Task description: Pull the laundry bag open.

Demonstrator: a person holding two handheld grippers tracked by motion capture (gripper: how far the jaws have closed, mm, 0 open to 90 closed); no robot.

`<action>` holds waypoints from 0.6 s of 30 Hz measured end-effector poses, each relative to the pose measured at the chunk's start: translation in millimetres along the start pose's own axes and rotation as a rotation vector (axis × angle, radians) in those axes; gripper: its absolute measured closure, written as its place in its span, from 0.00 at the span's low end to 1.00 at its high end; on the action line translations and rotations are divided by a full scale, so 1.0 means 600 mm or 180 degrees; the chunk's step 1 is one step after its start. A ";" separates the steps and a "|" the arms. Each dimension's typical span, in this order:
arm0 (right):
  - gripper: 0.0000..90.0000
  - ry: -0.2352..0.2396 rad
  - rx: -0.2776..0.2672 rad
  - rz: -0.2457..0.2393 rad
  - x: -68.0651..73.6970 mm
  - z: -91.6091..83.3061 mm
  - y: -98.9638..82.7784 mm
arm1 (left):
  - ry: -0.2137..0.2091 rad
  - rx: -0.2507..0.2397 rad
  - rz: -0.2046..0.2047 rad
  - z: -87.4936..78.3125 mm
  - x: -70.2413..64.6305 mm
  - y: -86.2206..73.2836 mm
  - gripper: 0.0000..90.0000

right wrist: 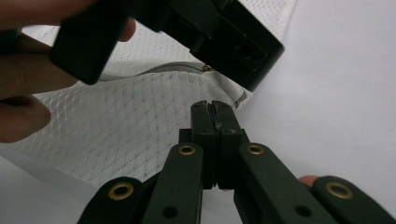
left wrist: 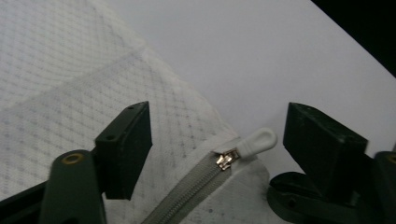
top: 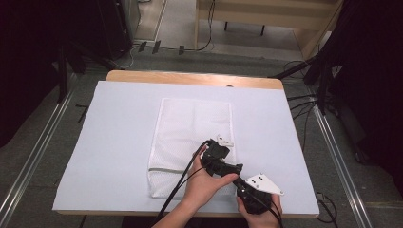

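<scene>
A white mesh bag [top: 190, 128] lies flat on the white mat [top: 119, 142]. Its grey zipper [left wrist: 187, 191] ends at a brass slider with a white pull tab [left wrist: 257, 140] near the bag's right edge. My left gripper [left wrist: 219, 133] hovers there, open, with the tab between the two jaws and touching neither. In the high view the left gripper [top: 235, 167] is held low over the bag's near right part. My right gripper [right wrist: 214, 106] sits just below it, jaws pressed together on the bag's fabric [right wrist: 140, 121] close to the corner.
The mat covers a wooden table whose bare far edge [top: 190, 77] shows. Bare mat lies left and right of the bag. Cables [top: 180, 185] trail from the grippers across the bag's near end. Stands and cables crowd the floor at the right [top: 313, 90].
</scene>
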State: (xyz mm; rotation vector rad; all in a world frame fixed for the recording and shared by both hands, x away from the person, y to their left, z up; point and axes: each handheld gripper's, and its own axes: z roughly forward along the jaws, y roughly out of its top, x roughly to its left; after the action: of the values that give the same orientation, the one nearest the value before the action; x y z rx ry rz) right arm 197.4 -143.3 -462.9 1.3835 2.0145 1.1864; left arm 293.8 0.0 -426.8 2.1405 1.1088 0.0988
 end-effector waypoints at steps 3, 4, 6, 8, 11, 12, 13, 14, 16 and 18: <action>1.00 -0.0002 0.0001 -0.0008 -0.001 0.000 0.000 | -0.0200 -0.0066 -0.0109 -0.009 0.014 0.000 0.48; 1.00 -0.0002 0.0001 -0.0008 -0.001 0.000 0.000 | -0.0200 -0.0066 -0.0109 -0.009 0.014 0.000 0.54; 1.00 0.0001 0.0003 0.0004 -0.002 0.000 0.000 | -0.0330 -0.0087 -0.0154 -0.016 0.019 0.001 0.57; 1.00 0.0014 0.0009 0.0000 -0.003 0.001 0.000 | -0.0421 -0.0071 -0.0165 -0.021 0.025 0.000 0.68; 1.00 0.0012 0.0025 0.0001 -0.003 0.002 0.000 | -0.0463 -0.0082 -0.0183 -0.024 0.028 -0.002 0.74; 1.00 0.0008 0.0029 -0.0006 -0.002 0.002 0.000 | -0.0478 -0.0093 -0.0190 -0.024 0.028 -0.002 0.72; 1.00 0.0008 0.0029 -0.0006 -0.002 0.002 0.000 | -0.0475 -0.0106 -0.0193 -0.022 0.026 -0.001 0.72; 1.00 0.0000 0.0033 -0.0021 -0.002 0.003 0.000 | -0.0434 -0.0092 -0.0196 -0.018 0.023 0.000 0.68; 1.00 0.0010 0.0042 -0.0039 0.002 0.003 0.000 | -0.0355 0.0013 -0.0113 -0.001 0.011 0.008 0.57; 1.00 0.0015 0.0038 -0.0038 0.003 0.003 0.000 | -0.0324 0.0040 -0.0079 0.007 0.006 0.009 0.55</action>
State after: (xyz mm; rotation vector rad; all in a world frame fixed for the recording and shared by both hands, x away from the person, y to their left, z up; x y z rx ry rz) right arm 197.9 -140.9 -463.7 1.3736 2.0337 1.1754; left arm 301.4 -1.5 -427.3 2.1177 1.0790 -0.0285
